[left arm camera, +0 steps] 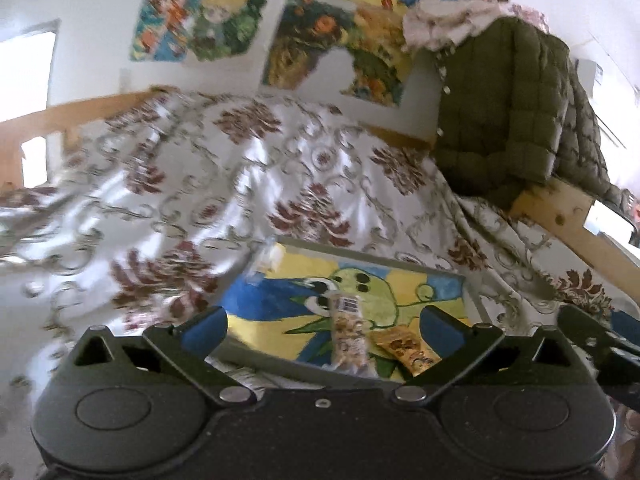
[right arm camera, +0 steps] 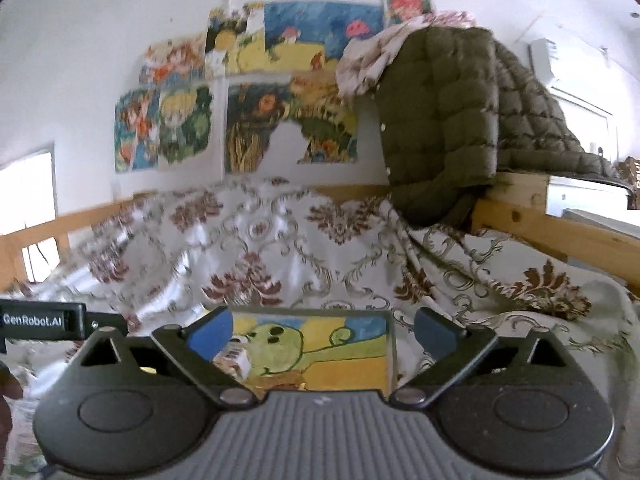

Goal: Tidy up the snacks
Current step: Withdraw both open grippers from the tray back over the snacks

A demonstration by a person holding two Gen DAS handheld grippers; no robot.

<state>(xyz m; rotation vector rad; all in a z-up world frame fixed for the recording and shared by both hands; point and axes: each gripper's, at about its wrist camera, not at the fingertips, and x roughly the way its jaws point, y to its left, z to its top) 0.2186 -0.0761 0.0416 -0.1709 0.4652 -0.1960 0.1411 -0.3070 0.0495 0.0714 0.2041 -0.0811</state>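
Observation:
A painted board (left arm camera: 256, 304) with a green cartoon figure lies on the bed. On it rest a clear snack pack (left arm camera: 349, 332) with a barcode label and an orange snack pouch (left arm camera: 408, 350) beside it. My left gripper (left arm camera: 322, 326) is open above and in front of them, with nothing between its blue pads. In the right wrist view the board (right arm camera: 360, 344) shows again, with the labelled snack pack (right arm camera: 236, 358) partly behind the left finger. My right gripper (right arm camera: 322, 332) is open and holds nothing.
A floral bedspread (left arm camera: 248, 184) covers the bed behind the board. An olive quilted jacket (left arm camera: 508, 100) hangs over the wooden bed rail (left arm camera: 560, 208) at the right. Colourful pictures (right arm camera: 176, 124) cover the white wall. The other gripper (right arm camera: 40, 320) shows at the left edge.

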